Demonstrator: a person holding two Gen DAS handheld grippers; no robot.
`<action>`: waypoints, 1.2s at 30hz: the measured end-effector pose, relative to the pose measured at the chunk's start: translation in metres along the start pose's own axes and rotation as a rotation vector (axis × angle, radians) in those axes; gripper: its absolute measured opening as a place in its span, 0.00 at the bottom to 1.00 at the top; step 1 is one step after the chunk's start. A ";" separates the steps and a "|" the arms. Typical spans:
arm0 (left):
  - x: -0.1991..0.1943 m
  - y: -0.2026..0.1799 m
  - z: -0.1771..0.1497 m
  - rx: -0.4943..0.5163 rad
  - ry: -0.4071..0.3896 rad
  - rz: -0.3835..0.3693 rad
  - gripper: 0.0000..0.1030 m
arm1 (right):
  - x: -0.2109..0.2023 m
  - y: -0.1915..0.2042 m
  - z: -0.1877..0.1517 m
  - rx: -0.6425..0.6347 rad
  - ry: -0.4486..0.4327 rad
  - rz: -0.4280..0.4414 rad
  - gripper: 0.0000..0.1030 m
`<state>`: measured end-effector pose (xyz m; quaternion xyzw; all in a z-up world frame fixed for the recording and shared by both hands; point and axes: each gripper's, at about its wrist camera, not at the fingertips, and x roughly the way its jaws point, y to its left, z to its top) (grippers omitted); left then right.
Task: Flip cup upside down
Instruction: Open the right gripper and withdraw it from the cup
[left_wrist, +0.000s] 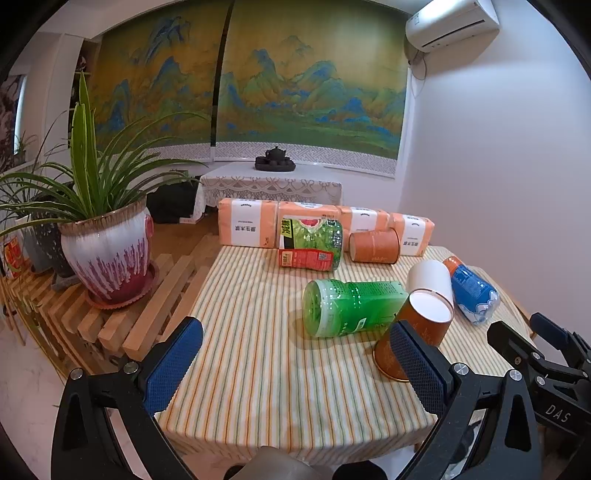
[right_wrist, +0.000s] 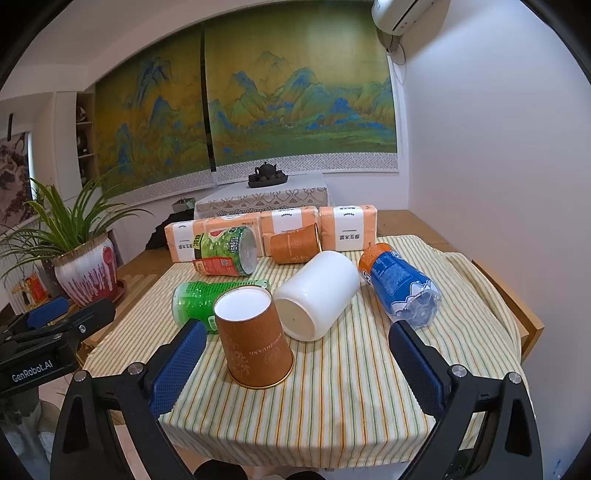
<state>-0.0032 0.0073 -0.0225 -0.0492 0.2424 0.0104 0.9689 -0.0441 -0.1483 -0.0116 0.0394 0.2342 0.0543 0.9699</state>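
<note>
An orange paper cup (right_wrist: 255, 339) stands upside down on the striped tablecloth, white base up, rim on the cloth. It also shows in the left wrist view (left_wrist: 413, 332), partly behind my left gripper's right finger. My right gripper (right_wrist: 297, 363) is open and empty, its fingers on either side of the cup and a little nearer than it. My left gripper (left_wrist: 295, 363) is open and empty, to the left of the cup. A second orange cup (right_wrist: 293, 243) lies on its side at the back. A white cup (right_wrist: 317, 293) lies on its side behind the upturned cup.
A green bottle (left_wrist: 351, 306) lies just behind the cup. A blue and orange bottle (right_wrist: 400, 284) lies to the right. Another green bottle (left_wrist: 314, 243) and tissue packs (left_wrist: 247, 221) sit at the back. A potted plant (left_wrist: 107, 254) stands on slats left. The table edge (right_wrist: 295, 456) is close.
</note>
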 end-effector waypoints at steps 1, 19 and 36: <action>0.001 -0.001 0.000 0.001 0.000 0.000 1.00 | 0.000 0.000 0.000 0.001 0.001 0.002 0.95; 0.000 -0.008 0.000 0.025 -0.009 0.000 1.00 | 0.000 -0.002 -0.002 0.006 0.003 0.002 0.95; 0.000 -0.009 0.000 0.037 -0.024 0.010 1.00 | 0.003 -0.004 -0.004 0.005 0.011 0.001 0.95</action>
